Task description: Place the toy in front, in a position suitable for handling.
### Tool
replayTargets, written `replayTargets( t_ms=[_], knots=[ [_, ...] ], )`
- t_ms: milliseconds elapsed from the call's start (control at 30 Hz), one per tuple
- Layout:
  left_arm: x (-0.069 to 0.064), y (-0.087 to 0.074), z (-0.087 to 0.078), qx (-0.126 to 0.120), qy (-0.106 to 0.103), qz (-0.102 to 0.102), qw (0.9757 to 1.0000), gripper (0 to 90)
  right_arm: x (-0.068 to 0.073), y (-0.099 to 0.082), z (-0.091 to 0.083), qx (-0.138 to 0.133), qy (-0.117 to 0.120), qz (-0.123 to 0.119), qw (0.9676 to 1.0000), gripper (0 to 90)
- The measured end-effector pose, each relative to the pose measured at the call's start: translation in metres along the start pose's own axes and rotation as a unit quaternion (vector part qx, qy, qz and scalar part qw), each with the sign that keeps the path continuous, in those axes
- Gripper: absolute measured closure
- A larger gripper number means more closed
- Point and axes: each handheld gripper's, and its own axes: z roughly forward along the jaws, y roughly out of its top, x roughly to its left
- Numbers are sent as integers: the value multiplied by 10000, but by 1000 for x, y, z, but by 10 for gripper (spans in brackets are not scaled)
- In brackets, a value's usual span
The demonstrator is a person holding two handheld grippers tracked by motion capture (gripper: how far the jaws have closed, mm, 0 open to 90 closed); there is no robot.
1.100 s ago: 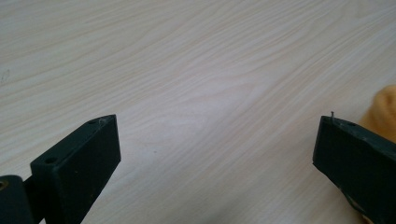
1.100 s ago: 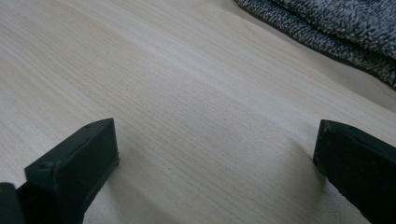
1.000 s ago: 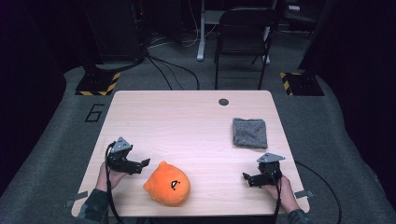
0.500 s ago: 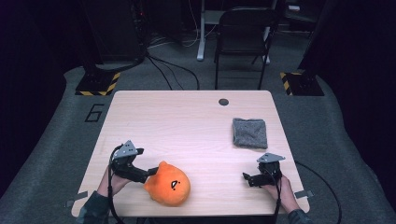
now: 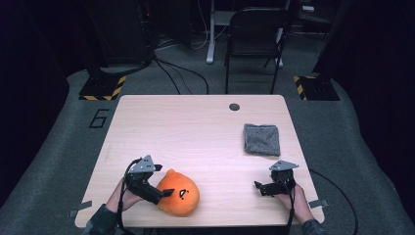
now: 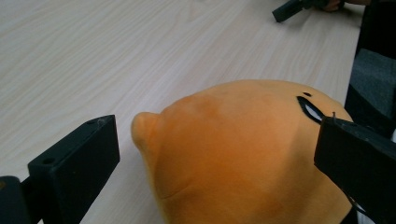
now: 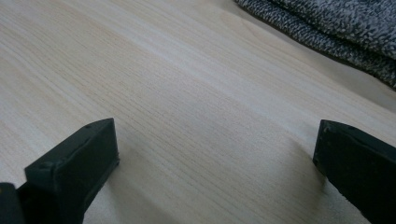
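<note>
High view: the orange plush toy (image 5: 178,193) lies near the table's (image 5: 195,127) front edge, at about 7 o'clock from the table's middle. The left gripper (image 5: 164,194) has its jaws reaching onto the toy's left flank; the person's left hand (image 5: 128,196) is behind it.
High view, far side: the right gripper (image 5: 260,187) rests on the wood at about 4 o'clock, well apart from the toy; a folded grey cloth (image 5: 262,139) lies at 12 o'clock from it, and a small dark round thing (image 5: 234,106) sits near the far edge.
Left gripper view: the jaws stand wide apart with the toy (image 6: 243,149) between them. The left jaw has a gap to the toy's small peak; the right jaw overlaps the face side, though whether it touches is hard to say from this angle.
Right gripper view: the jaws are apart over bare table (image 7: 187,93), holding nothing; the cloth (image 7: 336,28) shows at 1 o'clock.
Step in hand: my reading is the approach to grasp the toy, jaws straddling it and not yet closed.
Next move: likely a squeeze across the soft body, deep enough that the plush does not slip out, then a lift.
Change from earlier: a second ago the left gripper sat at 10 o'clock of the toy, clear of it; it has since swung in and down around it. The right gripper and cloth have not moved.
</note>
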Motion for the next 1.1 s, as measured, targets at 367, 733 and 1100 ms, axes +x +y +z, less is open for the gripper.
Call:
replayTargets(
  t_ms=[367, 733, 1100],
  knots=[
    [-2, -7, 18, 274, -364, 100, 9989, 72, 0, 0, 0, 4, -1, 13, 10000, 0],
    [-6, -12, 23, 322, -352, 203, 9987, 389, 0, 0, 0, 5, 0, 16, 10000, 0],
    [-10, -13, 20, 64, -328, 447, 9984, 641, 0, 0, 0, 2, 2, 21, 10000, 0]
  ],
)
